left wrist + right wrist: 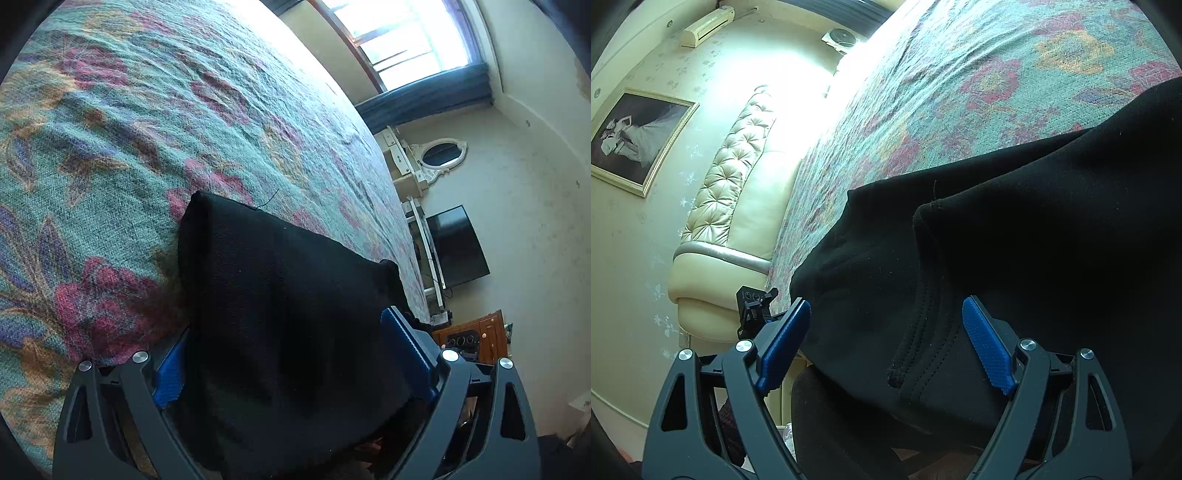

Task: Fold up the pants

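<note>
The black pants point(280, 288) lie on the floral bedspread point(155, 122). Their folded end, with a loose thread at its corner, points away from me. My left gripper point(284, 325) has its jaws wide apart, and the fabric fills the gap and covers part of the left blue pad point(170, 373). My right gripper point(886, 304) is open over another part of the pants point(1015, 229). A stitched hem runs between its blue pads point(988, 347), which do not press on the cloth. A folded corner lies on top of a lower layer just ahead.
The bedspread point(979, 92) stretches far ahead of both grippers. A cream tufted headboard point(738, 177) and a framed picture point(635, 140) are to the left of the right gripper. A window point(406, 37), a television point(458, 247) and a wooden cabinet point(476, 336) are beyond the bed's edge.
</note>
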